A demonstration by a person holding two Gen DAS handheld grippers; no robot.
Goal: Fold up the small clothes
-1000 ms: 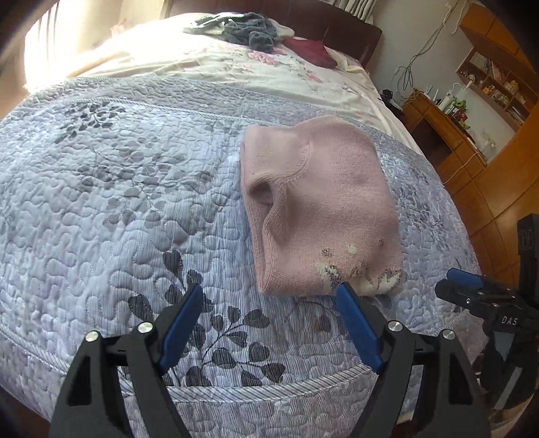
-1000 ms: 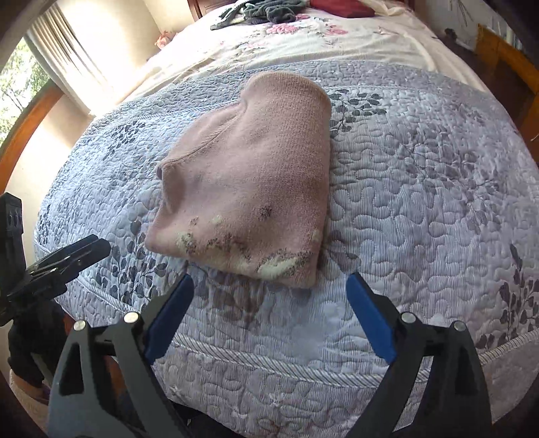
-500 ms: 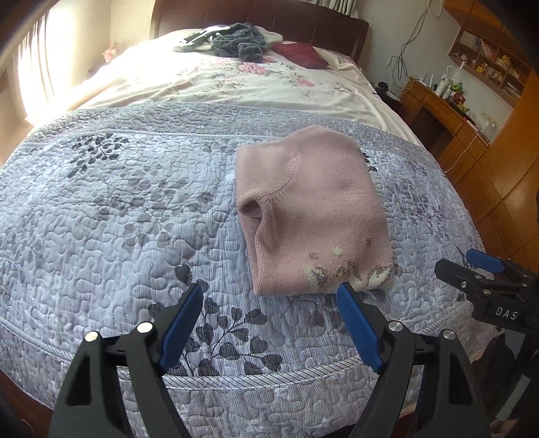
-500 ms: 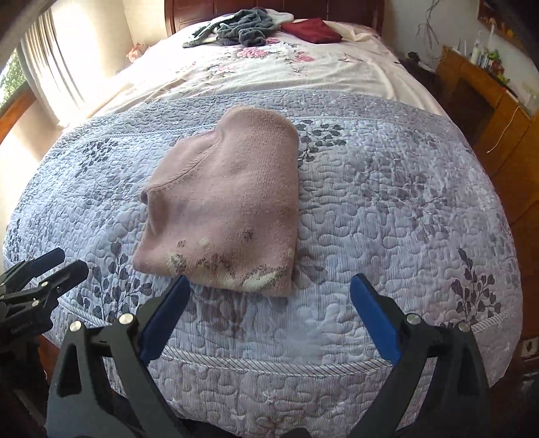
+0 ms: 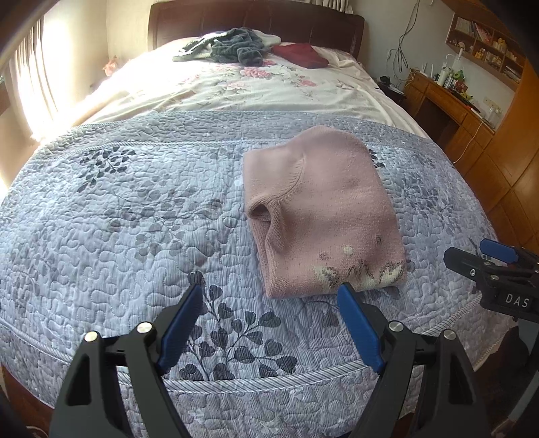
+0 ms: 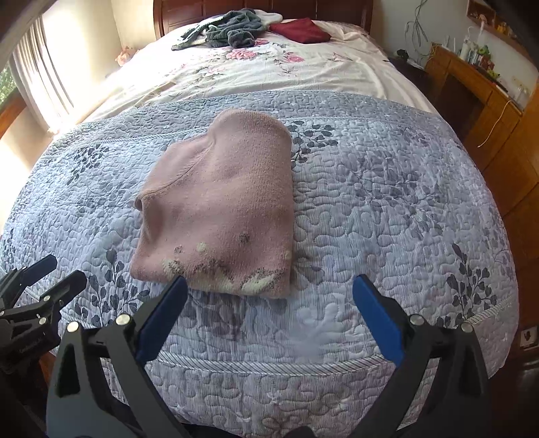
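At the far left a bright curtained window (image 5: pixel 30 77) lights the bed's left side. The blue-grey quilt (image 5: pixel 118 215) spreads bare across the left half, its corded border (image 5: pixel 256 379) curving along the near edge where the cover drops off the mattress; that stretch holds nothing but printed leaves.

The left gripper (image 5: pixel 269 320) hovers over this near edge, its blue fingers (image 5: pixel 180 325) spread wide apart with nothing between them, the right-hand finger tip just short of the garment's near hem in the picture.

Right of centre lies the pink sweater (image 5: pixel 323 209), folded into a compact rectangle flat on the quilt (the neck opening gapes on its left side, and a pale floral pattern runs along the near hem). Its right edge is a smooth fold; its far end is rounded. In the right wrist view the quilt to the right of the sweater (image 6: pixel 229 209) is open all the way to the bed's right edge.

The right gripper (image 6: pixel 269 303) hangs at the near edge too, fingers (image 6: pixel 379 320) held wide apart and empty, apart from the cloth.

Far off by the headboard (image 5: pixel 256 23) sit a grey-green heap of clothes (image 5: pixel 235 47) and a dark red garment (image 5: pixel 299 55). At the far right stands a wooden desk (image 5: pixel 448 101).
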